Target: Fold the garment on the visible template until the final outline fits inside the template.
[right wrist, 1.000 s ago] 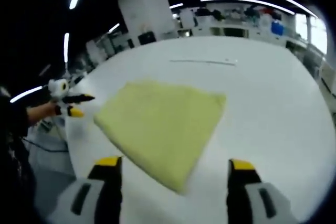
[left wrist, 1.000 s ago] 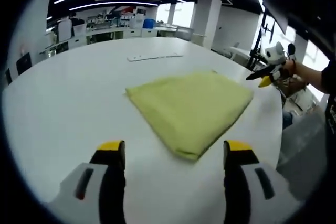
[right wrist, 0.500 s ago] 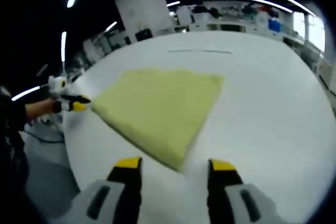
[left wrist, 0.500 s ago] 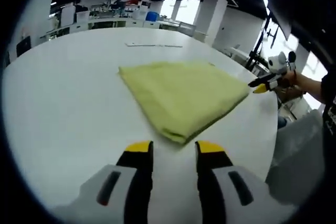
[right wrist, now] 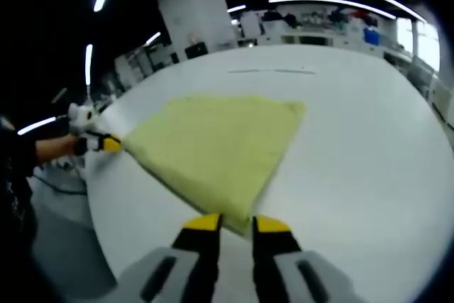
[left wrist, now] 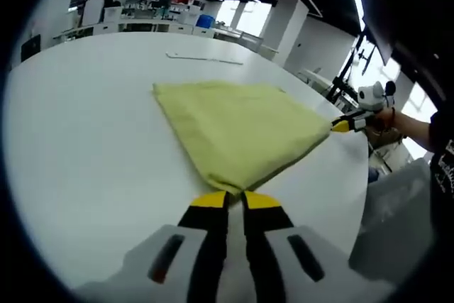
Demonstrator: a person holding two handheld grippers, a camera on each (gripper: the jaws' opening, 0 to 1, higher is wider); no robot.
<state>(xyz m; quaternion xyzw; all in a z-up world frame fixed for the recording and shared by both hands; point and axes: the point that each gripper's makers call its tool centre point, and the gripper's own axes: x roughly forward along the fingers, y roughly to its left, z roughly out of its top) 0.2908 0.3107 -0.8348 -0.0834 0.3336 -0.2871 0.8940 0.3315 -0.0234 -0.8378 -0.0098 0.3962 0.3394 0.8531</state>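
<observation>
Lying flat on the large white round table (left wrist: 85,140) is a folded pale yellow-green cloth garment (left wrist: 237,125), set toward the table's near edge with wide bare tabletop on its far side. In the left gripper view, a thin pale flat strip (left wrist: 204,59) is seen well beyond the garment, toward the table's far edge. Nearer, the left gripper (left wrist: 228,200) with yellow-tipped black jaws is seen at the near corner of the garment; its jaws are drawn almost together, with only a narrow slit between them, and the corner of the fabric is met right at the tips, so the cloth appears to be pinched there. At the right of that view, the other gripper is seen at the garment's far right corner, carried by a person's hand (left wrist: 394,117) with a dark sleeve behind it. In the right gripper view, the left gripper is seen at the left, its yellow tip touching the garment's left corner just by the table edge, and a dark-sleeved arm (right wrist: 35,152) is seen behind it. At the middle, the garment is spread as a flat, roughly four-cornered shape. The right gripper (right wrist: 236,223) is seen at the garment's nearest corner, its yellow-tipped jaws nearly closed with the fabric corner reaching between the tips. Shelves and desks of a workroom (right wrist: 319,23) are seen blurred beyond the table.
</observation>
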